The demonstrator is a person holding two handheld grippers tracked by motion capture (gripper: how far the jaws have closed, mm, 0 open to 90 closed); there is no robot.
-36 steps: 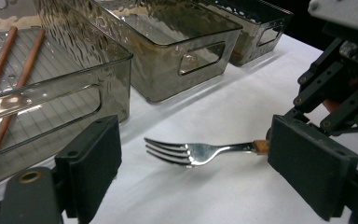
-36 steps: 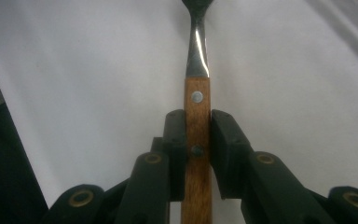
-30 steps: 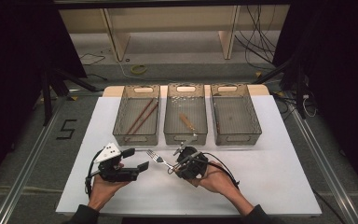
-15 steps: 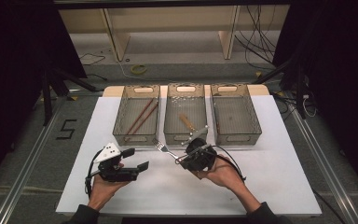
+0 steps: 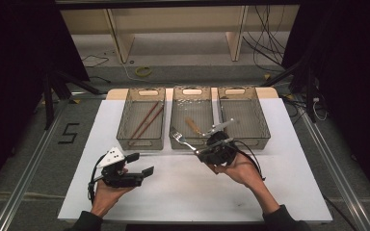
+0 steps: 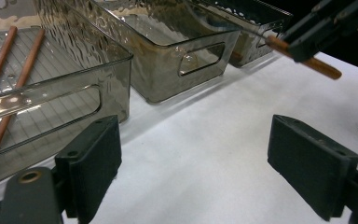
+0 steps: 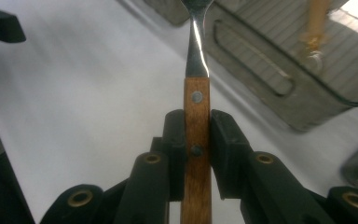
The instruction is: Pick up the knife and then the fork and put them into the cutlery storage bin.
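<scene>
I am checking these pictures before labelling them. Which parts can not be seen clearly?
- Fork tines: cut off by the top edge in the right gripper view.
- Utensil in the middle bin: high view, too small to identify; right gripper view, blurred.
- Chopsticks: left gripper view, lower ends distorted behind the left bin's ribbed wall.
</scene>
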